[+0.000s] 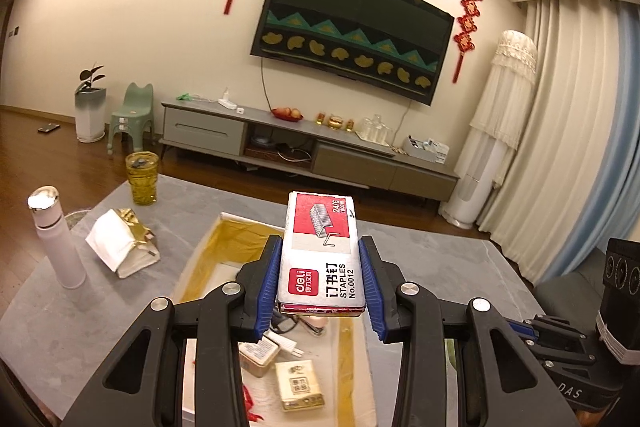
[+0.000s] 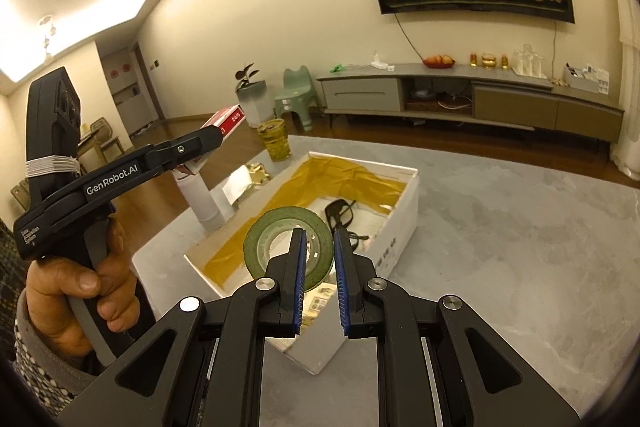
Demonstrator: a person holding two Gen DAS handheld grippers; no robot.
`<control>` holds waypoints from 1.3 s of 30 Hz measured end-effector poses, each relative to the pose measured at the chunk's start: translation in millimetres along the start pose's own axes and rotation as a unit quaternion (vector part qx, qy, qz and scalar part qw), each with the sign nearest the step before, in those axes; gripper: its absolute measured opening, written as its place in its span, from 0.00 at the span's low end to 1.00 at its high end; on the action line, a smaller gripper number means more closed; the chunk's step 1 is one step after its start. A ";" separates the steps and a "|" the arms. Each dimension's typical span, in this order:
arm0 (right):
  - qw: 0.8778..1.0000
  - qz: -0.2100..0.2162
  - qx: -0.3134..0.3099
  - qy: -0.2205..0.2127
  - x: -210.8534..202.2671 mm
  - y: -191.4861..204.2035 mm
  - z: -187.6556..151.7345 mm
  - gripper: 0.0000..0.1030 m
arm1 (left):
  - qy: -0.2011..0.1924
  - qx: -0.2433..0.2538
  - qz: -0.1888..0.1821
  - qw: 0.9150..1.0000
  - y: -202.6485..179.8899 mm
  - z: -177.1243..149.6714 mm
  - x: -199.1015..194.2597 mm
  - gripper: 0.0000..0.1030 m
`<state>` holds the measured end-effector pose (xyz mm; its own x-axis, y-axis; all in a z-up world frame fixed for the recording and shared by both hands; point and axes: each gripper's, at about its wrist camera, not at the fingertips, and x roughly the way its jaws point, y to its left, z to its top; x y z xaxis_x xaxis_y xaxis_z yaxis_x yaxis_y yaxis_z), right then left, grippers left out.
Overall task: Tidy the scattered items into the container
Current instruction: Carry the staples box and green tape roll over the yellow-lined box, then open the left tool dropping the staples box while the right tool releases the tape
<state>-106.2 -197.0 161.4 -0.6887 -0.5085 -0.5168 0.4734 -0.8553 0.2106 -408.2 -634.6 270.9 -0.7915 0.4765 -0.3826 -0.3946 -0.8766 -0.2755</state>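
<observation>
Left jaws: the left gripper (image 1: pixel 322 281) squeezes a box of staples (image 1: pixel 322 255) between its two blue pads, one pad on each long side. The box is red and white and sticks out past the tips.
Right jaws: the right gripper (image 2: pixel 320 269) has a small gap between its blue pads. A roll of green tape (image 2: pixel 272 241) is right at the left pad. I cannot tell if the pads are pinching the roll's edge or if it just sits behind them.
Staples from the other side: in the right wrist view the box of staples (image 2: pixel 226 119) is up in the air, above the bench and to the left of the white box.
Hand: a hand (image 2: pixel 80 291) in a knit sleeve holds the left gripper's handle.
Container: a white box (image 2: pixel 400 227) with gold paper lining stands open on the bench (image 2: pixel 500 247).
Inside the box: black glasses (image 2: pixel 340 213) lie near the far end. In the left wrist view a small yellow packet (image 1: pixel 300 385), a white plug (image 1: pixel 286 345) and a little tin (image 1: pixel 258 353) lie on its floor, under the left gripper.
Outside the box: a pale bottle (image 1: pixel 56 239) stands upright on the left of the bench. A white and gold paper pack (image 1: pixel 122 243) lies beside it, between the bottle and the box. A yellow glass cup (image 1: pixel 142 177) stands further back, at the far edge.
</observation>
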 end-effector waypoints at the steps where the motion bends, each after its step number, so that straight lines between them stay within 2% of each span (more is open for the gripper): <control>1: 1.000 0.001 -0.004 0.001 3.5 1.6 1.9 0.14 | -0.001 -0.002 0.002 1.000 3.9 0.4 0.0 0.38; 9: 1.000 0.001 -0.023 0.006 27.6 10.3 18.5 0.14 | 0.021 -0.017 0.008 1.000 29.7 -6.6 14.9 0.38; 18: 0.999 0.000 -0.043 0.024 65.7 15.4 38.0 0.14 | 0.045 -0.005 -0.001 0.999 28.5 -16.7 30.4 0.38; 27: 0.998 0.001 -0.049 0.035 93.4 15.1 59.3 0.14 | 0.062 0.001 0.008 0.998 33.8 -22.4 35.3 0.38; 39: 0.996 -0.013 -0.054 0.064 129.2 7.5 66.4 0.14 | 0.092 -0.007 0.014 0.996 51.1 -34.2 59.5 0.38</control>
<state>-228.1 -275.7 151.3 -0.6295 -0.4633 -0.6237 0.5176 -0.8488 0.1081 -459.5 -648.7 203.8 -0.7023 0.4573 -0.5455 -0.3659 -0.8893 -0.2744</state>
